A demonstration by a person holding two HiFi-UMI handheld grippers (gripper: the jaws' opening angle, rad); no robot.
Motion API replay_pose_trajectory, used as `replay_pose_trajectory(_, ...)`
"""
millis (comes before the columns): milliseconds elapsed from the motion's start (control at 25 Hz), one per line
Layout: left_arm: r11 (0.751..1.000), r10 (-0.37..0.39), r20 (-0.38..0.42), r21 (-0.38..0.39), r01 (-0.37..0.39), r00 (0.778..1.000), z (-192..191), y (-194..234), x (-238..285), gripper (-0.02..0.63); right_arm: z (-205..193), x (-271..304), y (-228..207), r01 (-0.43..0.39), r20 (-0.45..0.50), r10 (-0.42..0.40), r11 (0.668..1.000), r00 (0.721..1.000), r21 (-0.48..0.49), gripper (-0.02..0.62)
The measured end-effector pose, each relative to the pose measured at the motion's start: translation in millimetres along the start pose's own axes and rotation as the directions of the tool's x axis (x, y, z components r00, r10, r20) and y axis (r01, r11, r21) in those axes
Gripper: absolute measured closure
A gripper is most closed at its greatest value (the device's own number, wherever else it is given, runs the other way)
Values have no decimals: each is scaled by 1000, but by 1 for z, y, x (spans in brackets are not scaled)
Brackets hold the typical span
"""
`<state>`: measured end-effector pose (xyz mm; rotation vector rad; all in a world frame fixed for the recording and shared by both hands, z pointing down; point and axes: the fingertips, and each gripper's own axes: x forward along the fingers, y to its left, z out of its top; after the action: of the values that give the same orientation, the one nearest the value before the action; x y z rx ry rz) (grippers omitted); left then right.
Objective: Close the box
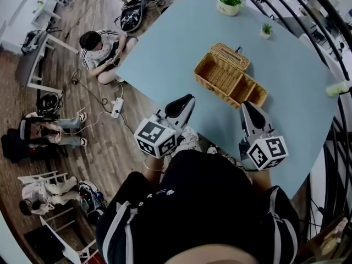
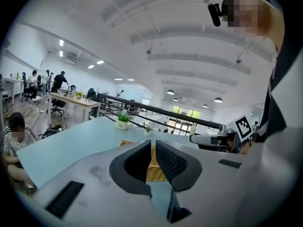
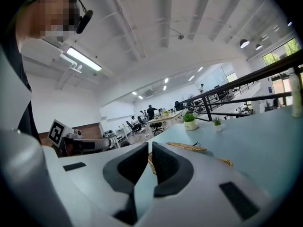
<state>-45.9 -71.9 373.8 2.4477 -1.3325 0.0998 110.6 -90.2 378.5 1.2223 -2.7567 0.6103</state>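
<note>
An open wicker box stands on the light blue table. One lid flap is folded out on its far side and another on its near right. My left gripper hovers over the table's near edge, left of and short of the box, shut and empty. My right gripper is just short of the near flap, also shut with nothing in it. In the left gripper view the box shows through the slit between the jaws of the left gripper. In the right gripper view the box's flap lies beyond the right gripper.
Two small potted plants stand at the table's far side, and a pale bottle at its right edge. A black railing runs behind the table. A person sits on the wooden floor to the left.
</note>
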Motion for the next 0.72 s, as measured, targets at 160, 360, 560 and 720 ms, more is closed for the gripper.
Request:
replay_pose_trajectory(160,999,-49,-13,9,49,999,8,28,20,584,4,25,-6,48,1,-48,999,999,5,569)
replay_pose_trajectory(360,995,-102,-41,9,102,994,17,62,47,584,10,55,-14,96,-10,-96,995,995,15,569)
replay_pose_trajectory(560,989,-147,-75,-2,148,986,20,94,65,584,11,86,-17,138,-26,-137,990,990,27,569)
replay_pose_trajectory(720,987,-163,-91,-13,163,982,24,119,79,584,10,108,-23,162,-44,-160,986,986,34,569)
